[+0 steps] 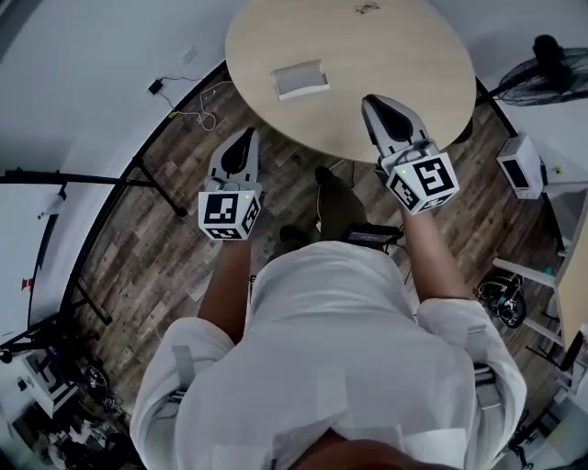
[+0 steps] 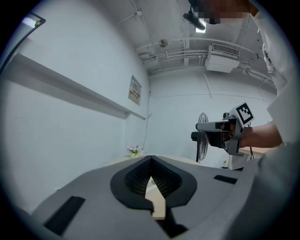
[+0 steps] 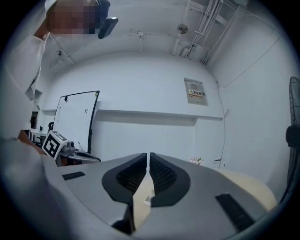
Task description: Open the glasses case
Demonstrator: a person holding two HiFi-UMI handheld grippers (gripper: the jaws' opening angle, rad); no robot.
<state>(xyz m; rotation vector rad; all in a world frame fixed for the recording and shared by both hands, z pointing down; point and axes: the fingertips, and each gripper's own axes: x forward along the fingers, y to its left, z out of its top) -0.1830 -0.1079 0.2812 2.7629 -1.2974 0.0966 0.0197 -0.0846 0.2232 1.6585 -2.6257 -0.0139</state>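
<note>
Pale grey rectangular glasses case lies on the round light-wood table, apart from both tools. The left gripper hangs beside the table's edge, the right gripper over its near rim; each has its jaws together on nothing.

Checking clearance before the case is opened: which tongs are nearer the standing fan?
Right. The right tongs hang over the table's near edge, on the fan's side; the left tongs are beyond them, farther off.

Head view steeply down onto table
</note>
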